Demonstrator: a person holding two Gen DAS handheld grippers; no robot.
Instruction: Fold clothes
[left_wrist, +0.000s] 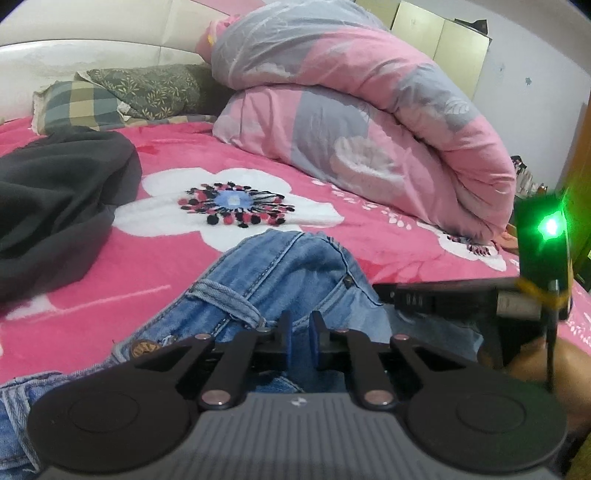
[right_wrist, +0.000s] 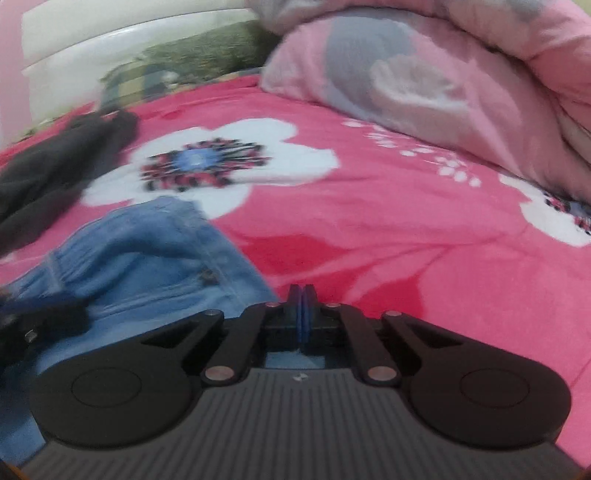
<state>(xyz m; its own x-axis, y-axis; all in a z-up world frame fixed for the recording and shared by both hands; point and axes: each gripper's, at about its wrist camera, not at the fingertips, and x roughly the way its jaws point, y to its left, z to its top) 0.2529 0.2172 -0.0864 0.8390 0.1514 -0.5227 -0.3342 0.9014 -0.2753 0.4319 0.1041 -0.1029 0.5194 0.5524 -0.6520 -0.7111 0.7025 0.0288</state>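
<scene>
Left wrist view: left gripper (left_wrist: 300, 332) is sitting at bottom centre, its blue pads nearly together and pinching a fold of the jeans (left_wrist: 280, 273).
Jeans in this view: they are bunching up directly ahead of the fingertips and spilling to the lower left corner, lying on the pink floral blanket (left_wrist: 369, 236).
Right gripper here: right gripper's body (left_wrist: 461, 299) is reaching in from the right edge, touching the denim, with a green light glowing above it.
Right wrist view: right gripper (right_wrist: 302, 295) is showing at bottom centre with its pads pressed together; whether cloth is caught between them is unclear.
Jeans in this view: jeans (right_wrist: 147, 251) are lying to the left of the fingertips, blurred.
Further out: a dark garment (left_wrist: 55, 206) is lying at left, and a rolled quilt (left_wrist: 369, 110) is filling the upper right.
</scene>
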